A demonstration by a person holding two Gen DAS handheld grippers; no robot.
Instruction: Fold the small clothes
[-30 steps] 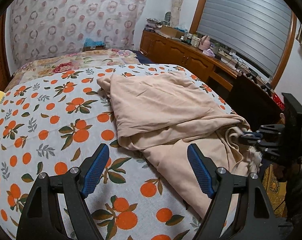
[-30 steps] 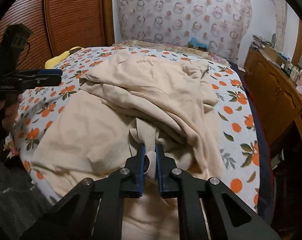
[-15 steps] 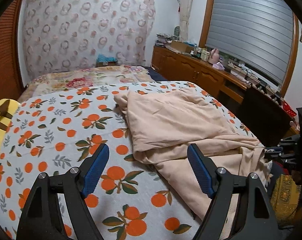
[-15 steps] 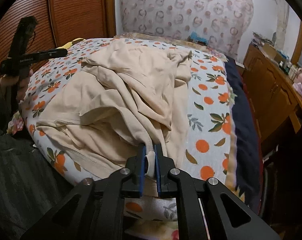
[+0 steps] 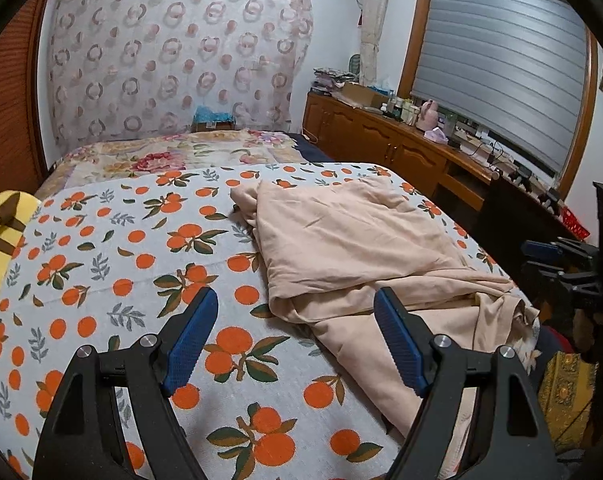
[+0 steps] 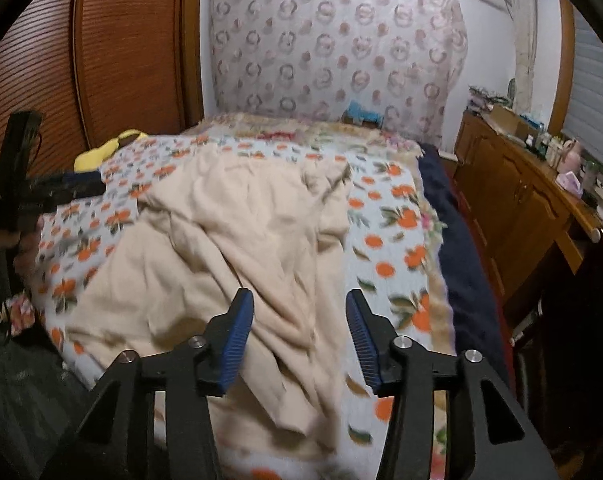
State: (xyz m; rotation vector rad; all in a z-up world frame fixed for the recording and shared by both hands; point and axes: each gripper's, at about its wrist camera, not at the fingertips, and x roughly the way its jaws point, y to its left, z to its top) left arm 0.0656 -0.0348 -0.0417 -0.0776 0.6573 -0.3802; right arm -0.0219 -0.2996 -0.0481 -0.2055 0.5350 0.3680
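From the left wrist view, the left gripper (image 5: 293,340) hangs over the orange-print bedspread (image 5: 101,272), jaws spread wide with nothing between them, angled down toward the near edge of the beige garment (image 5: 353,248). The garment lies half folded on the right side of the bed, one layer doubled over another and its lower end spilling off the bed's edge. The right gripper (image 5: 557,260) shows at the far right, beside that trailing end. My read: a tidy fold here needs both hands on matching corners of the hem, so the left one wants to come across to the cloth first. Over to the right wrist view, a little blurred: the right gripper (image 6: 297,340) has just been opening, its blue pads (image 6: 237,336) now parted, and the beige garment (image 6: 237,240) lies rumpled below, not pinched. It tilts down over the crumpled end. The left gripper (image 6: 65,188) sits at far left, held by a hand, above the bedspread.
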